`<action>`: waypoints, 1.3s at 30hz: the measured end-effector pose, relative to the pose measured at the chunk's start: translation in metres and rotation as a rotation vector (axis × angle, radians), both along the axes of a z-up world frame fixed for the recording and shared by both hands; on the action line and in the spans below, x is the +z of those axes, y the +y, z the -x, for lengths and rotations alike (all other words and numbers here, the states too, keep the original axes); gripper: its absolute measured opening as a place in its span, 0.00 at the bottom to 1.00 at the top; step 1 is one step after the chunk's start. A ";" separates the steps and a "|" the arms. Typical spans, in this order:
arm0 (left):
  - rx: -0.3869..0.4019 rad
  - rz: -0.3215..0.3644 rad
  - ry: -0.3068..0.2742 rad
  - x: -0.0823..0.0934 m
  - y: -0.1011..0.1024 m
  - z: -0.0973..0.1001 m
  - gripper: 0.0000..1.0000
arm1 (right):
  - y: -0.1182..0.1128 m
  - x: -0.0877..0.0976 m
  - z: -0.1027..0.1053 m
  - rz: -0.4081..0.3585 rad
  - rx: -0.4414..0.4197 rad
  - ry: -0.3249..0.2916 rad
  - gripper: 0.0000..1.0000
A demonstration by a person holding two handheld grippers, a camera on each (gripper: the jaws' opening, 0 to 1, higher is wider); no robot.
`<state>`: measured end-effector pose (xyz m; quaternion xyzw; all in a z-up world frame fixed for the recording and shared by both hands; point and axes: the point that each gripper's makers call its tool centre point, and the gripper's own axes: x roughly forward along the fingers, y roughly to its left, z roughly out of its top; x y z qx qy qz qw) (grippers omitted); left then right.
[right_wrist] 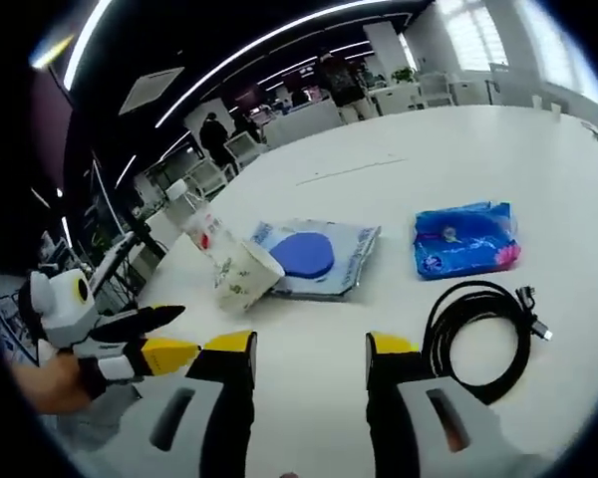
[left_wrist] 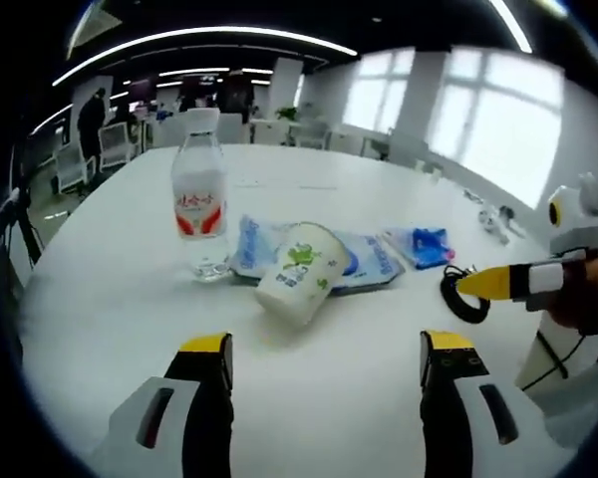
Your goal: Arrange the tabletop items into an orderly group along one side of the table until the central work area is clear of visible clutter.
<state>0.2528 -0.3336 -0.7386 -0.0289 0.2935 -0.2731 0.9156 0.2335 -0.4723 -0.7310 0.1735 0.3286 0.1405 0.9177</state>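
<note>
On the white table [left_wrist: 309, 398] stands a clear water bottle [left_wrist: 199, 204] with a red and white label. A white paper cup [left_wrist: 299, 274] with green print lies tilted against a flat blue and white packet [left_wrist: 369, 261]. To its right lie a small blue pack [left_wrist: 424, 246] and a coiled black cable [left_wrist: 463, 299]. My left gripper [left_wrist: 326, 358] is open, short of the cup. My right gripper [left_wrist: 478, 286] reaches in beside the cable. In the right gripper view, that gripper [right_wrist: 311, 349] is open before the cup [right_wrist: 244, 279], packet [right_wrist: 314, 257], pack [right_wrist: 466, 239] and cable [right_wrist: 478, 324]; the left gripper [right_wrist: 184, 331] enters from the left.
The table stretches far back toward the windows, with small items [left_wrist: 493, 219] near its right edge. Office chairs [left_wrist: 115, 144] and people stand beyond the far left edge. A hand [right_wrist: 50, 383] holds the left gripper.
</note>
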 end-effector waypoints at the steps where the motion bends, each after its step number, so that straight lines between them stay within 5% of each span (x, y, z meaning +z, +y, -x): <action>1: -0.003 -0.002 -0.004 0.001 -0.001 -0.002 0.73 | 0.003 0.001 -0.003 -0.011 0.001 0.000 0.41; 17: -0.055 -0.061 -0.034 -0.004 -0.012 -0.038 0.72 | 0.027 -0.005 -0.048 -0.095 0.024 0.014 0.42; 39: -0.093 -0.106 -0.008 -0.020 -0.018 -0.054 0.65 | 0.054 -0.015 -0.079 -0.230 0.008 0.069 0.41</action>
